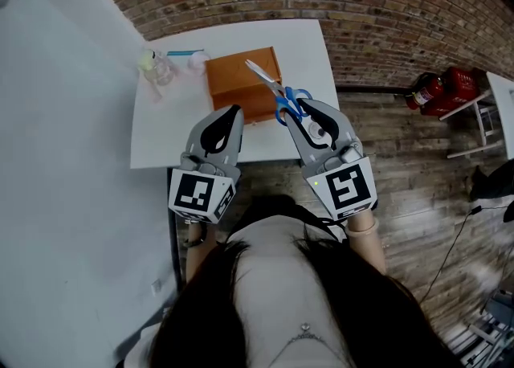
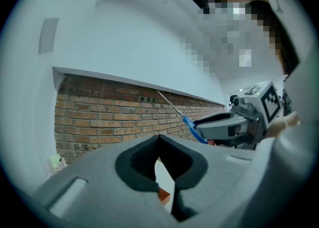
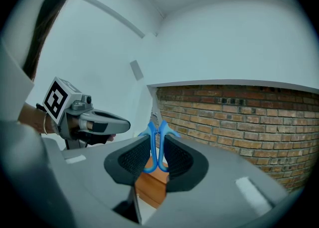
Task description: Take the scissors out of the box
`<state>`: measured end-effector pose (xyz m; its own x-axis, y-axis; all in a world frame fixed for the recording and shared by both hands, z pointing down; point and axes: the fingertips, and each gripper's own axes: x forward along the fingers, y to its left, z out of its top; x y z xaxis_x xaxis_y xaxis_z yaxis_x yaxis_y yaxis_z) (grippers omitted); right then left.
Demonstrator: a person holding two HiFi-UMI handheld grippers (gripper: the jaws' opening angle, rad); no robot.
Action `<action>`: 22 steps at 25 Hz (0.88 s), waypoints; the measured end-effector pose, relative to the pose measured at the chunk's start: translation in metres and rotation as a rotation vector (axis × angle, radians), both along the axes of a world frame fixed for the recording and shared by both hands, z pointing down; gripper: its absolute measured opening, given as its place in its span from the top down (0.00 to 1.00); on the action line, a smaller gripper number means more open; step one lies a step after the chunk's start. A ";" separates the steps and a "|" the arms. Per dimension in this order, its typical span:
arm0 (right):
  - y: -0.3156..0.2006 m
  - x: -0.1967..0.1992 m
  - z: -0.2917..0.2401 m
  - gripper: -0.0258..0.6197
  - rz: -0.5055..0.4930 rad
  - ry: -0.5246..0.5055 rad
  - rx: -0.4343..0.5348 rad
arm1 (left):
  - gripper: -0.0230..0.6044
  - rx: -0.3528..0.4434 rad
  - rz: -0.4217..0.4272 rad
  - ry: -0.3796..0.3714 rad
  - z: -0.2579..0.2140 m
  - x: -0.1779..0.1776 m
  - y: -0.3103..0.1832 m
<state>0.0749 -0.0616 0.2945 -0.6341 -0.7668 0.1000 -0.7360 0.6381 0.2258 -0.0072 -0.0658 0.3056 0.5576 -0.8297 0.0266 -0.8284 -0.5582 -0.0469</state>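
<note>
A pair of blue-handled scissors (image 1: 277, 93) is held up in the air, and my right gripper (image 1: 303, 113) is shut on its handles. The blades point up and away over the closed brown cardboard box (image 1: 241, 77) on the white table (image 1: 161, 133). In the right gripper view the handles (image 3: 155, 147) sit pinched between the pads, with the box (image 3: 152, 184) below. My left gripper (image 1: 233, 111) hovers beside the box's near left corner, shut and empty. In the left gripper view its tips (image 2: 158, 137) meet, and the scissors (image 2: 179, 112) show to the right in the other gripper.
Clear plastic items and a blue-tipped tool (image 1: 165, 65) lie at the table's back left. A brick wall (image 1: 361, 5) runs behind the table. Red fire extinguishers (image 1: 438, 89) lie on the wooden floor to the right, by another white table (image 1: 502, 93).
</note>
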 end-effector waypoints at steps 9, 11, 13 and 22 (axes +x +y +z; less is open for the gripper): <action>0.000 0.000 0.001 0.81 0.004 -0.005 -0.006 | 0.96 -0.006 0.008 0.000 0.002 0.002 -0.001; 0.000 0.001 0.001 0.81 0.004 -0.003 -0.003 | 0.96 -0.007 0.009 -0.001 0.003 0.003 -0.001; 0.000 0.001 0.002 0.81 0.006 -0.005 -0.004 | 0.96 -0.010 0.010 0.000 0.004 0.003 -0.001; -0.002 0.001 0.005 0.81 0.007 -0.007 -0.011 | 0.96 -0.016 0.009 0.006 0.006 0.004 -0.003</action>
